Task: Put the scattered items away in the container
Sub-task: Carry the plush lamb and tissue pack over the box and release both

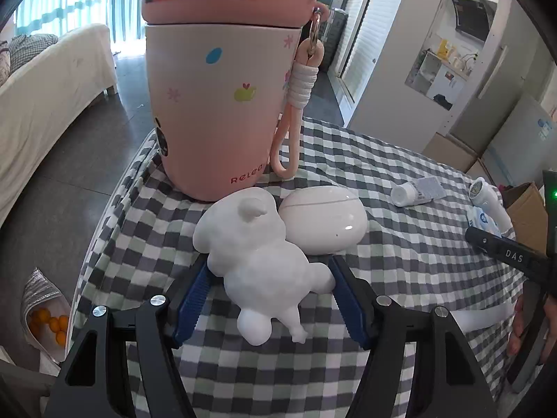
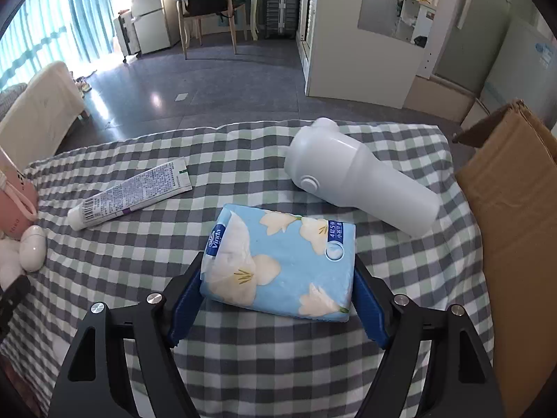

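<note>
My left gripper point(image 1: 268, 271) has its fingers either side of the white figurine point(image 1: 257, 264); whether they clamp it I cannot tell. The figurine lies on the checked cloth point(image 1: 400, 278), touching the white case point(image 1: 325, 223), with the pink cup point(image 1: 219, 104) just beyond. My right gripper point(image 2: 278, 275) brackets the tissue pack point(image 2: 282, 261); contact is unclear. The cardboard box point(image 2: 515, 230) stands at right.
</note>
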The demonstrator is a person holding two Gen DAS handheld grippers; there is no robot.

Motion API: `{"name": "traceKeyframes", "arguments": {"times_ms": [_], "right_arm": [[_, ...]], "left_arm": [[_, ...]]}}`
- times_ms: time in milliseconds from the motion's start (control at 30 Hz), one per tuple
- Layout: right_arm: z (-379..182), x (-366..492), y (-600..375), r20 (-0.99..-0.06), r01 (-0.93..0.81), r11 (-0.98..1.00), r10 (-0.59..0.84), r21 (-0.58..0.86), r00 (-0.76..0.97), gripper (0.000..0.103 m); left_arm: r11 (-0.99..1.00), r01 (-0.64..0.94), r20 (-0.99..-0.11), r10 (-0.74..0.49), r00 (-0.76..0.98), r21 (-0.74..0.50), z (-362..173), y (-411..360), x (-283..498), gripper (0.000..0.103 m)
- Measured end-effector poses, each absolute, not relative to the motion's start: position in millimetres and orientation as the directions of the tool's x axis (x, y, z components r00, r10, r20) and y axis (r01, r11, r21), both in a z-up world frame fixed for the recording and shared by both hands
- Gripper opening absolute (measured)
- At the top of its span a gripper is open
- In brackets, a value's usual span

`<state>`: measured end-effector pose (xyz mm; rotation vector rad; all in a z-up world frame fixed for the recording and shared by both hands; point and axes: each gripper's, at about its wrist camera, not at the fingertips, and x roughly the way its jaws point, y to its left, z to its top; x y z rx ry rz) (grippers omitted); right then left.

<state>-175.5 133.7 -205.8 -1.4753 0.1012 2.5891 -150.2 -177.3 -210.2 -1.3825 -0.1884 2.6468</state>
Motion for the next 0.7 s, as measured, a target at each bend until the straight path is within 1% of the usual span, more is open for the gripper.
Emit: {"name": "traceKeyframes", "arguments": {"times_ms": [133, 200, 400, 533, 700], "right_arm": [[-196, -164, 135, -0.850, -0.173, -0.985, 0.087, 0.005, -0.519, 0.076], [-188, -156, 133, -0.841, -0.169, -0.986, 0.086, 0.007, -0.534, 0.076], [-157, -132, 129, -0.808, -0.149, -0.988, 0.051, 0.046, -0.587, 0.076], [-124, -109, 133, -0.764, -0.138, -0.988, 0.034, 0.073, -0.644, 0.076], [-78, -75, 159, -0.698, -0.150, -0.983, 0.035, 0.104, -0.715, 0.076]], "left_arm": [[-0.978, -0.094, -0.793, 0.206, -0.573, -0.186, -204, -174, -138, 0.069], [-0.982, -0.099, -0.791, 0.190, -0.581, -0.162, -197, -172, -129, 0.069], [-0.981, -0.167, -0.741, 0.187, -0.645, -0.103, -156, -148, -100, 0.069], [-0.966, -0.240, -0.695, 0.236, -0.679, -0.094, -122, -124, -86, 0.069], [-0.931, -0.355, -0.656, 0.323, -0.682, -0.090, -86, -68, -75, 0.069]]}}
